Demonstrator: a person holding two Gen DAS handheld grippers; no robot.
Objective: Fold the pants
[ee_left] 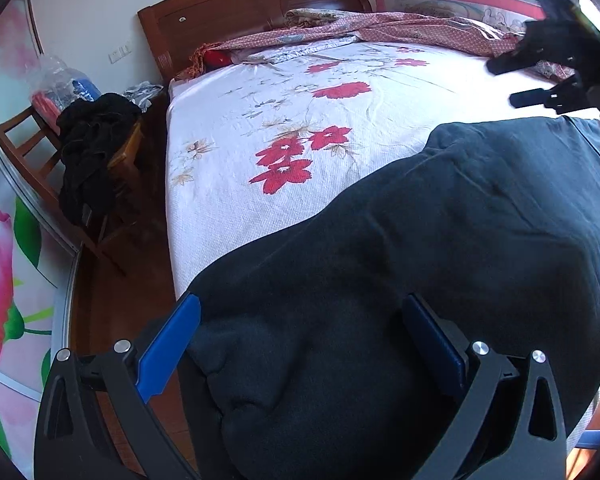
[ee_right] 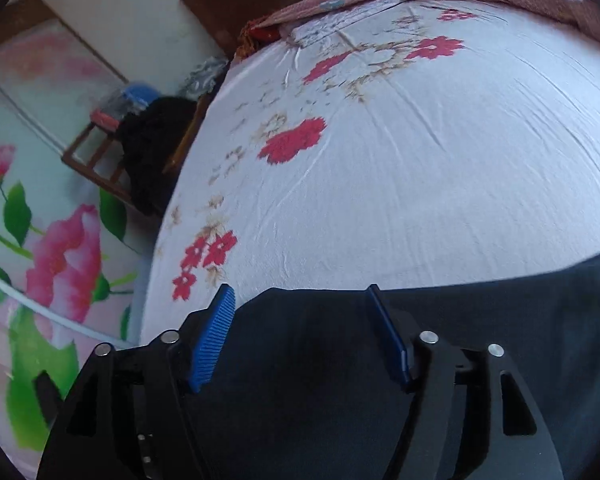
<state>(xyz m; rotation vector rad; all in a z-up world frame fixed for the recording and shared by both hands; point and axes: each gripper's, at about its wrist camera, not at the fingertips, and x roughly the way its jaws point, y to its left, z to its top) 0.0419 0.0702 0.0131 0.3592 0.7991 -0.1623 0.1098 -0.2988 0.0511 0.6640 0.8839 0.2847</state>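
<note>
Dark pants (ee_left: 400, 264) lie folded on the bed (ee_left: 236, 200); both hand-held grippers, left (ee_left: 300, 344) and right (ee_right: 300, 332), gape wide and empty, apparently between folds.

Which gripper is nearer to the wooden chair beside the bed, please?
Left. The left gripper sits over the pants at the bed's chair-side edge; the right gripper is across the bed from the chair.

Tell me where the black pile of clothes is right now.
In the left wrist view the black clothes hang over a wooden chair on the floor beside the bed, at the picture's left, near the headboard.
</note>
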